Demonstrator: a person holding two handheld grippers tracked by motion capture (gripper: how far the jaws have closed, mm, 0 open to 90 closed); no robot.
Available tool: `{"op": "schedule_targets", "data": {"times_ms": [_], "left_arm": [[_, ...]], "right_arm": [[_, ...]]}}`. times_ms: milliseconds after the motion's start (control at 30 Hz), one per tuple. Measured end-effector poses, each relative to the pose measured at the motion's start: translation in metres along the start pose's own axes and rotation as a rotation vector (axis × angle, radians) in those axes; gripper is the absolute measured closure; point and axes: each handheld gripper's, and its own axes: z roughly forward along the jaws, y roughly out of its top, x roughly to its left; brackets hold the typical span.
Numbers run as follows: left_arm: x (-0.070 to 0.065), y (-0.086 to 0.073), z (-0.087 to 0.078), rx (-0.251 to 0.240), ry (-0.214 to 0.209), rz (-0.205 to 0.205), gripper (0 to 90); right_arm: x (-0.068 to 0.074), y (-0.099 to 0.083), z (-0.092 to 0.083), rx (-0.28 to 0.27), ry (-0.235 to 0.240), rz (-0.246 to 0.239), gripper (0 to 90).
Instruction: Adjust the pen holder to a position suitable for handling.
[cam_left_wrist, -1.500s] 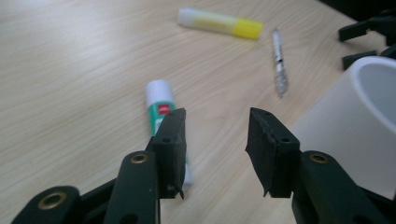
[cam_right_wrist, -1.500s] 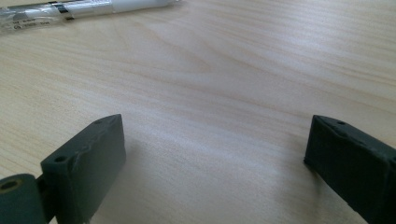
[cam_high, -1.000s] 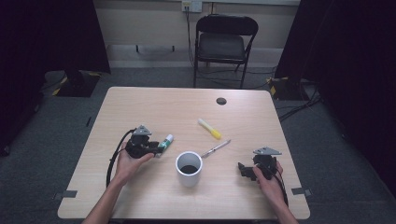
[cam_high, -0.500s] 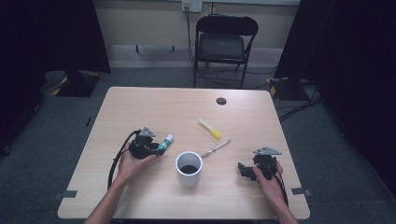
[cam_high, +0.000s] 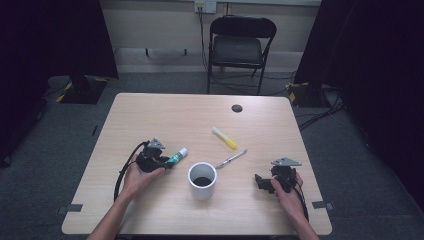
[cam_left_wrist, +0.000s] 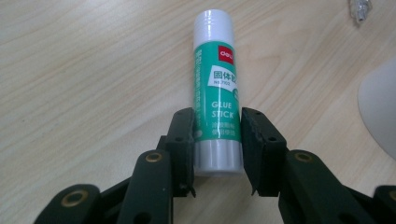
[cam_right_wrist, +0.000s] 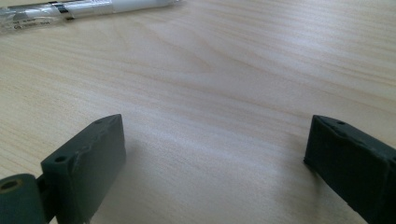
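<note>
A green-and-white plastic glue stick (cam_left_wrist: 215, 88) lies on the pale wood-grain table (cam_high: 165, 120), its lower end clamped between the left gripper's (cam_left_wrist: 217, 135) jaws. Beside it stands a white cylindrical cup (cam_high: 202, 180) with a dark inside. The right gripper (cam_right_wrist: 215, 158) rests low, jaws spread wide over bare wood.

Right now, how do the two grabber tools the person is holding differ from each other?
The left gripper has its fingers closed on a green glue stick lying on the table; the right gripper has its fingers spread wide with nothing between them. The left sits left of the white cup, the right sits to the cup's right. Both are black, hand-held and low over the wood.
</note>
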Motion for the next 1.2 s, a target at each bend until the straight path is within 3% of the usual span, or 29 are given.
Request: {"op": "schedule_targets", "data": {"times_ms": [33,67,167,233,300,433,767,867,1033,1200], "left_arm": [[0.000,-0.002,-0.001,-0.018,0.002,-0.017,66.0],[0.001,-0.003,-0.003,0.003,-0.005,-0.006,66.0],[0.002,-0.010,-0.007,-0.005,-0.015,0.004,66.0],[0.000,-0.011,-0.009,-0.004,-0.019,-0.011,66.0],[-0.002,-0.013,-0.011,0.011,-0.017,0.005,66.0],[-0.005,-0.019,-0.017,0.018,-0.041,0.007,65.9],[-0.013,-0.033,-0.030,0.042,-0.053,0.019,65.7],[-0.019,-0.031,-0.029,0.063,-0.051,0.019,65.1],[-0.022,-0.024,-0.022,0.052,-0.052,0.030,57.8],[-0.026,-0.005,-0.016,0.043,-0.048,0.053,57.3]], "right_arm": [[0.000,0.000,0.000,0.000,0.000,0.000,4.1],[0.000,0.000,0.000,0.000,0.000,0.000,4.1],[0.000,0.000,0.000,0.000,0.000,0.000,4.1],[0.000,0.000,0.000,0.000,0.000,0.000,4.1],[0.000,0.000,0.000,0.000,0.000,0.000,4.1],[0.000,0.000,0.000,0.000,0.000,0.000,4.1],[0.000,0.000,0.000,0.000,0.000,0.000,4.1],[0.000,0.000,0.000,0.000,0.000,0.000,4.1],[0.000,0.000,0.000,0.000,0.000,0.000,4.1],[0.000,0.000,0.000,0.000,0.000,0.000,4.1]]}}
